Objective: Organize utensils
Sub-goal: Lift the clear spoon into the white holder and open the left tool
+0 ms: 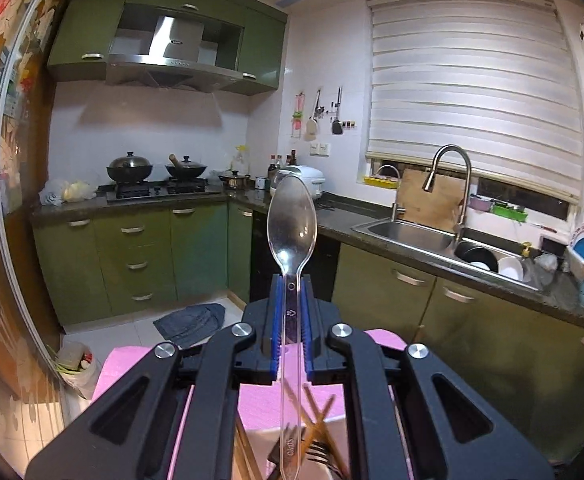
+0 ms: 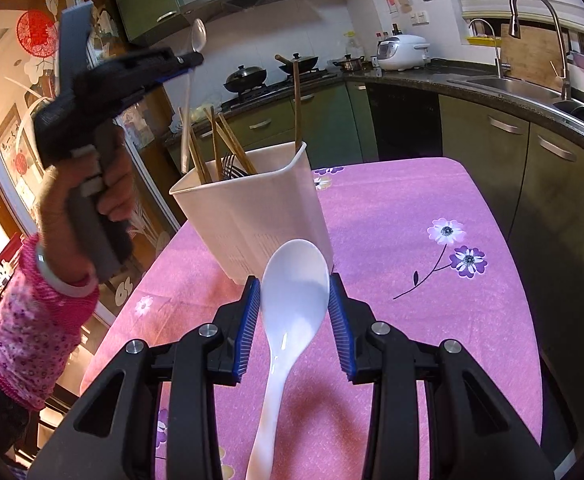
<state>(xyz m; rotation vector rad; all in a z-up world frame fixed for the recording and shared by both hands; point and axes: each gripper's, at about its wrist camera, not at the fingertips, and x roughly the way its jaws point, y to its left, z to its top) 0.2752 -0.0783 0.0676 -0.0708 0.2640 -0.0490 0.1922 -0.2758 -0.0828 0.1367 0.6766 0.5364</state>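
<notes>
Green-cabinet kitchen, pink floral tablecloth (image 2: 391, 216) — utensil sorting, part done.

Item 1: white utensil holder (image 2: 252, 216) on the cloth at 12 o'clock from the right gripper (image 2: 294, 320); contents: wooden chopsticks (image 2: 228, 144) and what looks like a dark metal fork, standing upright. Item 2: clear plastic spoon (image 1: 292, 216), clamped by the handle in the left gripper (image 1: 291, 320), jaws nearly closed on it, bowl up, handle tip hanging over the holder at 11 o'clock in the right view — judged about to be dropped in. Item 3: white ceramic spoon (image 2: 292, 304), its bowl pinched between the right gripper's part-open pads, above the cloth. Remaining: both spoons not yet stowed.
</notes>
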